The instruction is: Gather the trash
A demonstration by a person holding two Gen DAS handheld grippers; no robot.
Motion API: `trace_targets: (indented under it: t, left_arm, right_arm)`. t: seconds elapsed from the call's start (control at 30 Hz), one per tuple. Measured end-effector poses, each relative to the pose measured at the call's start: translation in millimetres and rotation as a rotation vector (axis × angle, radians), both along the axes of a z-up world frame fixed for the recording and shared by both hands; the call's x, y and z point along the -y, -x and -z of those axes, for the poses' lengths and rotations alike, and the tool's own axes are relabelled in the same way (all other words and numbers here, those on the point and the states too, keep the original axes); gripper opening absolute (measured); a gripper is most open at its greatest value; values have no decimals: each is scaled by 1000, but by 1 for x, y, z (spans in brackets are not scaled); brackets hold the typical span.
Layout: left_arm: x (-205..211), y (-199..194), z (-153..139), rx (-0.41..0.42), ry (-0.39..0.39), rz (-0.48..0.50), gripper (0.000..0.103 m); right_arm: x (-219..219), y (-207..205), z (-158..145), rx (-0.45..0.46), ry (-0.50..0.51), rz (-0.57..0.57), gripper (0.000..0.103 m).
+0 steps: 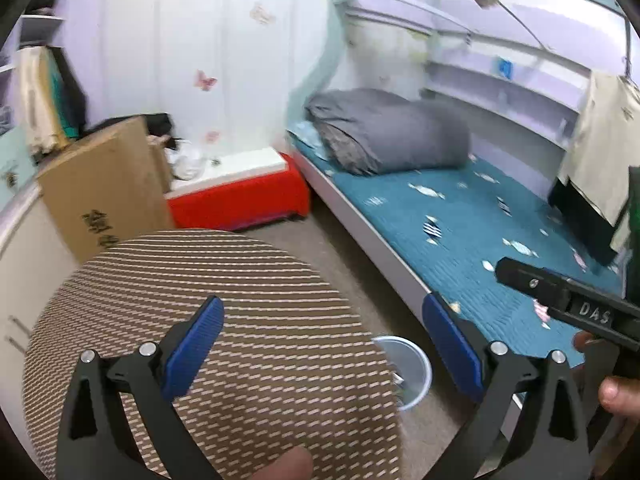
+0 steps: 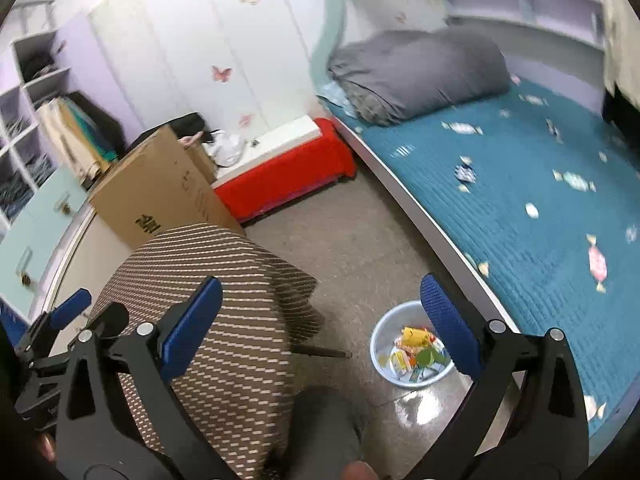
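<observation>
A small white trash bin stands on the floor between the striped round table and the bed, with several colourful wrappers inside. In the left wrist view only part of the bin shows behind the table. Several candy wrappers lie scattered on the teal bedspread; they also show in the left wrist view. My left gripper is open and empty above the table edge. My right gripper is open and empty above the floor near the bin.
A folded grey duvet lies at the head of the bed. A red and white box and a cardboard box stand against the wall. Shelves and cabinets line the left side. The right gripper's body shows at right.
</observation>
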State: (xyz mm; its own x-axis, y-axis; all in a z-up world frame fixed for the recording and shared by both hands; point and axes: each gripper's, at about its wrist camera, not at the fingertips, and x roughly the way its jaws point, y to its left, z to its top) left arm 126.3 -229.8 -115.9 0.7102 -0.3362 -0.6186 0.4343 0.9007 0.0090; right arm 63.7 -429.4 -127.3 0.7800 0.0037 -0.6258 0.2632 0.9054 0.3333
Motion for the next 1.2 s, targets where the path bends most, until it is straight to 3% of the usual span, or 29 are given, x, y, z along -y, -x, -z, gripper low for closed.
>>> trace_targets:
  t: [0.23, 0.43, 0.8, 1.2]
  left_arm:
    - [-80, 34, -48, 192, -11, -174, 97]
    - [-131, 63, -84, 279, 32, -257, 97]
    - [-165, 94, -122, 346, 99, -351, 97]
    - [-168, 106, -130, 390, 111, -374, 98]
  right_arm:
    - [-79, 13, -66, 113, 122, -79, 97]
    - [-134, 32, -110, 212, 224, -110, 97]
    - [-169, 56, -144, 310, 321, -125, 97]
    - [-175, 58, -152, 334, 320, -136, 97]
